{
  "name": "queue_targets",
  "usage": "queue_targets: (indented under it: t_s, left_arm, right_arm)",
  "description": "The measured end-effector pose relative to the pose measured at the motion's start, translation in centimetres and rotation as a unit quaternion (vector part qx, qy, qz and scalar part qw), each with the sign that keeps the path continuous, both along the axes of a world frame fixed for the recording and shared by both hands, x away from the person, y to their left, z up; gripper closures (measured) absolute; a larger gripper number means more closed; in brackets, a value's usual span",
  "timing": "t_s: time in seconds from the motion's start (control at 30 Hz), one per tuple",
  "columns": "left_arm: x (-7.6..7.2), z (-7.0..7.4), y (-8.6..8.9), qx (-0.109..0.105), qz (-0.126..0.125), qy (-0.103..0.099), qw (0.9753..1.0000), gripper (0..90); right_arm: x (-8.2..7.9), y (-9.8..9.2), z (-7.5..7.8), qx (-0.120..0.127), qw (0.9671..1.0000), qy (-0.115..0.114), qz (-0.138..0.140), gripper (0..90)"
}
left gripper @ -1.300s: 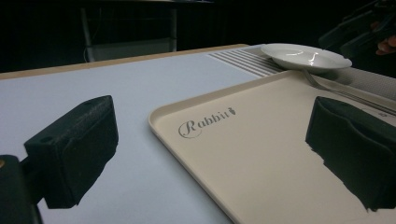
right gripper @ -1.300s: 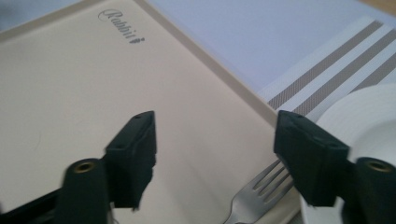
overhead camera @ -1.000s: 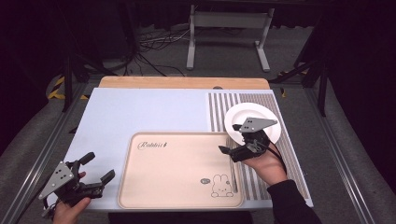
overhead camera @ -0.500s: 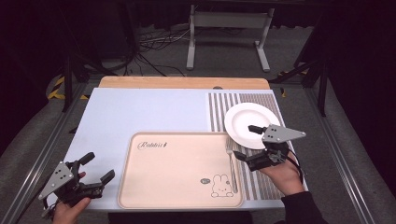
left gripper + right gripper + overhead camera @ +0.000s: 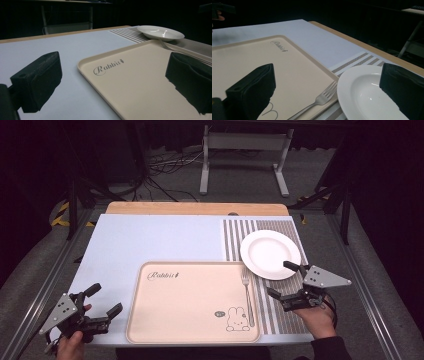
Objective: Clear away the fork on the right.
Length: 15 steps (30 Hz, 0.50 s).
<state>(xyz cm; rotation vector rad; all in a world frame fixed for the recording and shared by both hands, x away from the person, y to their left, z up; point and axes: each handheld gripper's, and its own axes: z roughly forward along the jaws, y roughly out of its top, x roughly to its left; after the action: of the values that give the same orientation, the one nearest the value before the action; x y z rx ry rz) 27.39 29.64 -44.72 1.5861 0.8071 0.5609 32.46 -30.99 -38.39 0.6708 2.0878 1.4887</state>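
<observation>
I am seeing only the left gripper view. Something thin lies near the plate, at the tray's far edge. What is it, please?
Observer: A metal fork, lying on the tray along its right rim.
Operator: Does it touch the plate?
Observer: From the high view, the white plate sits on the striped mat; the fork tines end beside its rim, contact unclear.
Operator: Where is the right gripper?
Observer: The right gripper, jaws open, is beside the plate's near edge, holding nothing.

left tongs (image 5: 103, 301) jaws apart, empty | right tongs (image 5: 283, 281) jaws apart, empty
</observation>
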Motion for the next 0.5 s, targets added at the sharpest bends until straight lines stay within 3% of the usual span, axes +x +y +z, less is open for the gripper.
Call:
queue_targets:
  t_s: [0.23, 0.5]
  left_arm:
    - [0.0, 0.0, -0.1, 0.0, -0.002, -0.004, 1.0, 1.4]
    - [0.0, 0.0, 0.0, 0.001, -0.005, -0.005, 1.0, 1.4]
  right_arm:
    - [-0.3, -1.4, -1.6, 0.016, 0.9998, -0.01, -0.006, 0.8]
    - [-0.5, -2.4, -3.1, 0.015, 0.9996, -0.019, -0.013, 0.8]
